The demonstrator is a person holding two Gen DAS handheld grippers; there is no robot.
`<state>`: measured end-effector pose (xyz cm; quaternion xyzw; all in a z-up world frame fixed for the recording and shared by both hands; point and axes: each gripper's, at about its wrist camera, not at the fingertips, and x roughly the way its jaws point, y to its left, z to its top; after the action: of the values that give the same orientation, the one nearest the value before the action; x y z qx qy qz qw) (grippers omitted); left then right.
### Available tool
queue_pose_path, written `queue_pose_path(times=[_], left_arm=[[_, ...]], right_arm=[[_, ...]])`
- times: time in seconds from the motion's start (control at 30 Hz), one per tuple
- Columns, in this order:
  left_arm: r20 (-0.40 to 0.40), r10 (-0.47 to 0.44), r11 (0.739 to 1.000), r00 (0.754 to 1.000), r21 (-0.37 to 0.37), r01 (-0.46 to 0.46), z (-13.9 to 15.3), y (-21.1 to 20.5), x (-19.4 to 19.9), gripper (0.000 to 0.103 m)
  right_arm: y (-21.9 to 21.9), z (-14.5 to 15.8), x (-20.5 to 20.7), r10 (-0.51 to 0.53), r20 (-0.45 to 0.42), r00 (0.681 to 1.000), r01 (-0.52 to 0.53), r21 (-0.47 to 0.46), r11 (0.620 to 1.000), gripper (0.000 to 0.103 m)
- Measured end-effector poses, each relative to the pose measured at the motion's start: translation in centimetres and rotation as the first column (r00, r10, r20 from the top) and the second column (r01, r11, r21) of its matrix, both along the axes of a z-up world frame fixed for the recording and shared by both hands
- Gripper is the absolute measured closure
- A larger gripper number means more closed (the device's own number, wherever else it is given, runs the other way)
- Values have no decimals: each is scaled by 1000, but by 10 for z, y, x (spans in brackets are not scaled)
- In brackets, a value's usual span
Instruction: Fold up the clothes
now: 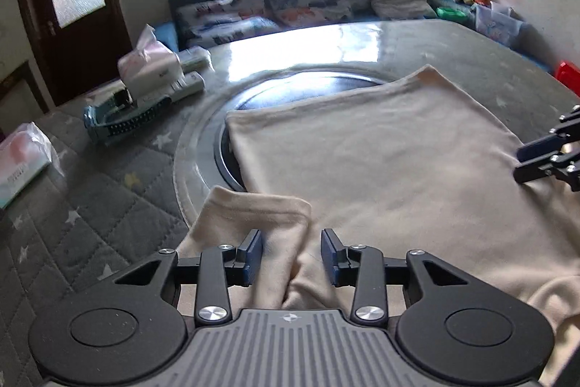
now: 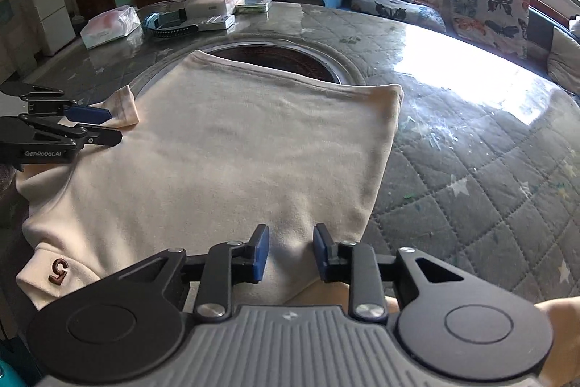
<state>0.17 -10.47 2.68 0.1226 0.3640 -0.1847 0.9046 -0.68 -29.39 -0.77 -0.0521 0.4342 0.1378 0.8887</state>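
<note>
I see open quilted table (image 2: 471, 176) to the right of the cream garment (image 2: 224, 162), free for my right tool (image 2: 291, 251). On the far left side, tissue packs (image 2: 108, 24), a box (image 2: 214, 2) and a blue comb-like item (image 1: 119, 122) crowd the table. The dark round recess (image 2: 282, 58) lies just beyond the garment.

Right hand-held gripper (image 2: 291, 251) jaws parted, over near edge of beige garment (image 2: 224, 147) spread on quilted surface (image 2: 471, 169).

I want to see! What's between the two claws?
Only the cream shirt lies between the left gripper and right gripper, seen in the right wrist view.
</note>
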Motion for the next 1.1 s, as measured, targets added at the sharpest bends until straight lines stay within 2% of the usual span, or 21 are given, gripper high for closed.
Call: queue_pose_path(times=[0.07, 0.17, 0.33, 0.47, 0.57, 0.73, 0.9, 1.1], left_arm=[[15, 14, 1000, 1000, -5, -14, 1, 4, -1, 87], [47, 45, 999, 998, -31, -44, 6, 17, -5, 98], [115, 185, 978, 976, -121, -171, 31, 60, -19, 100], [145, 316, 937, 938, -205, -284, 48, 106, -36, 100], [127, 400, 898, 907, -249, -362, 49, 139, -44, 100], [105, 484, 858, 869, -251, -448, 34, 174, -55, 100], [69, 519, 842, 852, -209, -497, 10, 184, -66, 99], [56, 551, 826, 833, -179, -535, 1, 195, -67, 99]], right_arm=[[1, -1, -1, -6, 4, 1000, 7, -3, 1000, 76], [3, -1, -1, -11, 7, 1000, 11, -9, 1000, 74], [8, 1, -3, -1, 12, 1000, 1, -26, 1000, 71], [17, 8, -11, 31, 27, 999, -30, -27, 999, 70], [26, 12, -16, 66, 33, 997, -65, -27, 997, 70], [54, 18, -26, 163, 34, 986, -163, -4, 987, 70], [87, 14, -38, 270, 13, 963, -271, 8, 963, 69], [122, 7, -65, 396, -14, 918, -396, -13, 918, 69]])
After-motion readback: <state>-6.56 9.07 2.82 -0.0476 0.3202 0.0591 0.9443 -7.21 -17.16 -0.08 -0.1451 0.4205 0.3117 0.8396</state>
